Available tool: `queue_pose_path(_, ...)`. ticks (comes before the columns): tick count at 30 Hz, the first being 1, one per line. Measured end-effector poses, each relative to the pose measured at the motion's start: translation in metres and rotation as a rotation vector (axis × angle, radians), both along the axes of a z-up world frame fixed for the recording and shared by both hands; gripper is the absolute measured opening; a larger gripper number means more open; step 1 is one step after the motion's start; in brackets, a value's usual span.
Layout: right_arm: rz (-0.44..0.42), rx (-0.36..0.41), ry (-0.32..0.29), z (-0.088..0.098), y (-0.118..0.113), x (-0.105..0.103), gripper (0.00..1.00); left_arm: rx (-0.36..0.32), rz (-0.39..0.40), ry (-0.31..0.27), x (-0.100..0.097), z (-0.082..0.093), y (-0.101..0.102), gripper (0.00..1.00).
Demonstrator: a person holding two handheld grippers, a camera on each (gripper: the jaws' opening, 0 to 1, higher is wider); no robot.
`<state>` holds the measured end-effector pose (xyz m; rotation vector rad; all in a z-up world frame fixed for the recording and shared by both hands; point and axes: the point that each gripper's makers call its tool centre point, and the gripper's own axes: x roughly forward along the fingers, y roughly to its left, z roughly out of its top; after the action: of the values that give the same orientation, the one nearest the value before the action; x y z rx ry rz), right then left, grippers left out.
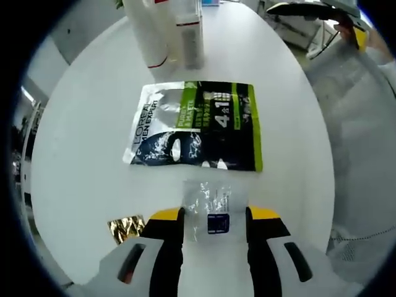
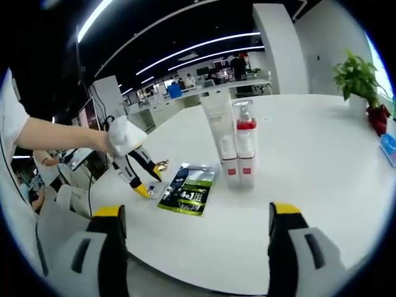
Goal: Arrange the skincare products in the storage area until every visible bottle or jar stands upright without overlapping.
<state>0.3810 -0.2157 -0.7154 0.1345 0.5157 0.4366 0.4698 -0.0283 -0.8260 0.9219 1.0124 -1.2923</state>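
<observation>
A white tube [image 1: 148,31] and a white pump bottle with a red band [image 1: 189,37] stand upright side by side at the far end of the round white table [image 1: 80,142]. A flat green-and-black L'Oreal Men Expert sachet [image 1: 195,127] lies in the middle. My left gripper [image 1: 215,216] is open, its yellow-tipped jaws on either side of a small clear sachet [image 1: 209,210] lying on the table. In the right gripper view my right gripper [image 2: 197,213] is open wide above the table's near edge. Beyond it are the tube [image 2: 219,133], the bottle [image 2: 245,145], the sachet [image 2: 189,189] and the left gripper [image 2: 143,189].
A crumpled gold foil packet [image 1: 125,228] lies left of my left jaws and also appears as the gold foil [image 2: 162,164]. A potted plant [image 2: 359,80] and a blue object [image 2: 388,147] sit at the table's far right. Office desks stand behind.
</observation>
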Motion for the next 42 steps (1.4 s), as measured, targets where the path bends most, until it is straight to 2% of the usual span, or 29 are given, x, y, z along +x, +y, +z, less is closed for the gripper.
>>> queue_pose_path(4,0.000,-0.001,0.000,0.000,0.000,0.000,0.96,-0.002,0.003,-0.003,0.000,0.000,0.000,0.39)
queue_pose_path(8,0.001,-0.001,0.001,0.000,0.000,0.000,0.96,0.005,0.003,-0.021,0.001,0.000,0.002,0.49)
queue_pose_path(13,0.005,-0.003,-0.001,0.000,0.001,0.000,0.96,-0.007,0.024,-0.032,0.002,0.003,0.003,0.50)
queue_pose_path(19,0.010,-0.007,-0.004,0.000,0.001,0.000,0.96,-0.039,0.091,-0.031,-0.001,0.009,0.005,0.56)
queue_pose_path(23,0.015,-0.010,-0.006,0.001,0.002,-0.001,0.96,-0.036,0.114,-0.043,-0.005,0.011,0.010,0.61)
queue_pose_path(38,0.033,-0.010,-0.006,0.001,0.005,-0.002,0.95,-0.171,0.327,-0.023,-0.026,0.027,0.020,0.69)
queue_pose_path(41,0.036,-0.012,-0.007,0.001,0.006,-0.002,0.95,-0.224,0.399,-0.011,-0.032,0.032,0.020,0.73)
queue_pose_path(42,0.037,-0.012,-0.007,0.001,0.006,-0.002,0.95,-0.221,0.398,-0.015,-0.034,0.032,0.023,0.74)
